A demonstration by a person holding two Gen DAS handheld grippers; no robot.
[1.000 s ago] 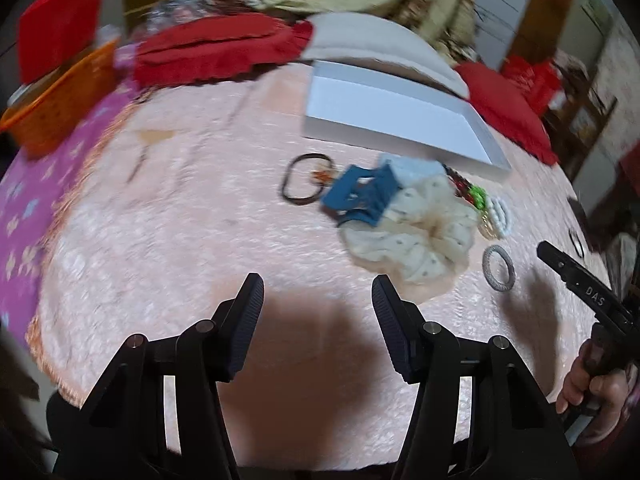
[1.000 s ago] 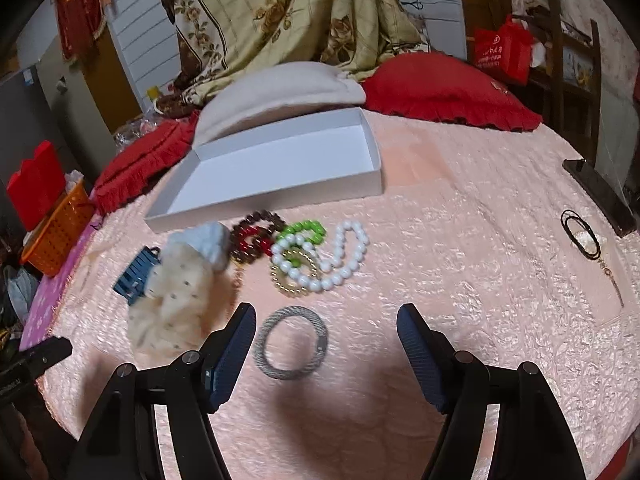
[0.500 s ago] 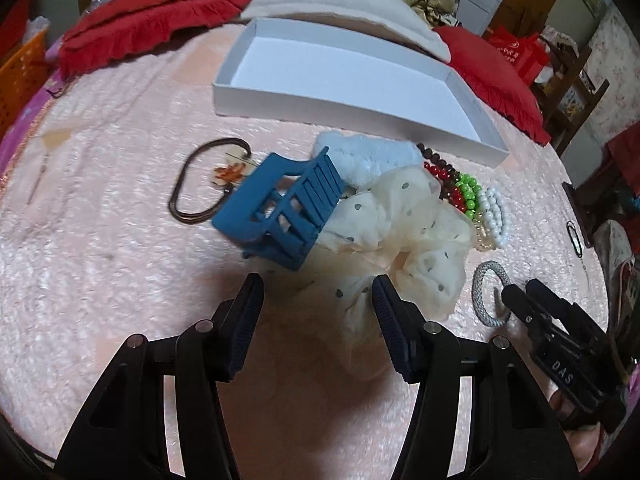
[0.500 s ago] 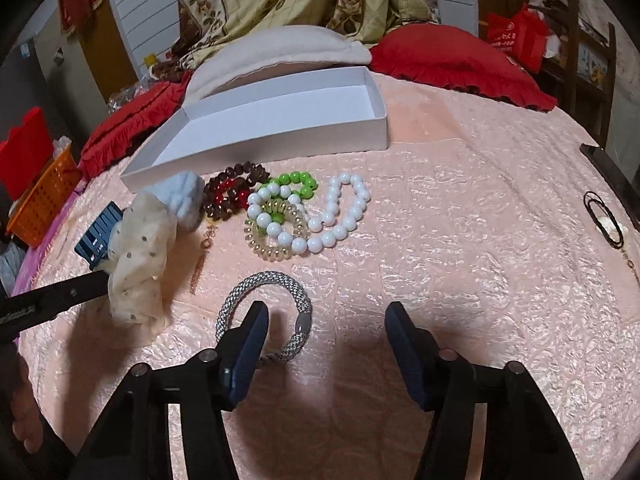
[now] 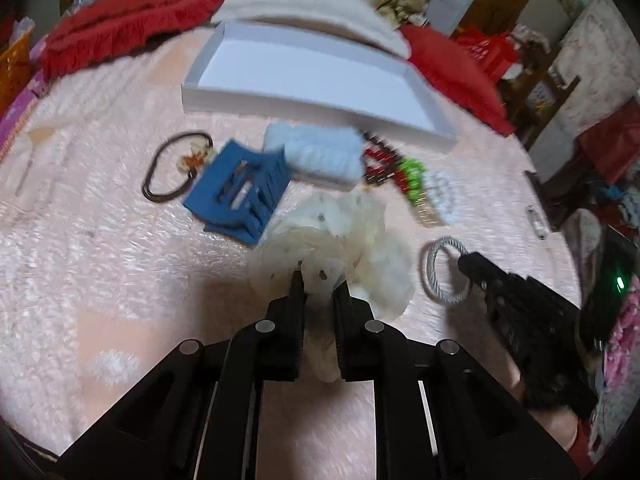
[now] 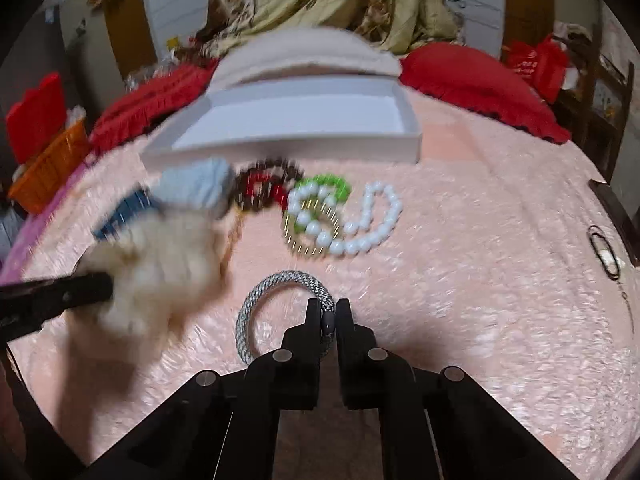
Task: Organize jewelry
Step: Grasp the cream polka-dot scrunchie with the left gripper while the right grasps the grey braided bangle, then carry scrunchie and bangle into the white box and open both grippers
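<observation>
Our left gripper (image 5: 319, 285) pinches the cream scrunchie (image 5: 340, 236) on the pink bedspread (image 6: 480, 280), jaws nearly closed on its fabric. Our right gripper (image 6: 328, 312) clamps the grey rope bracelet (image 6: 260, 300). Beyond lie the beads (image 6: 360, 224) and white box (image 6: 304, 116).

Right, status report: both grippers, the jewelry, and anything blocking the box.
Left gripper shut on cream scrunchie. Right gripper shut on grey rope bracelet. White box empty, path unobstructed.

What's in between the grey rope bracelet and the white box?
In the right wrist view, the white bead necklace and green beads lie on the pink bedspread between the grey rope bracelet and the white box.
</observation>
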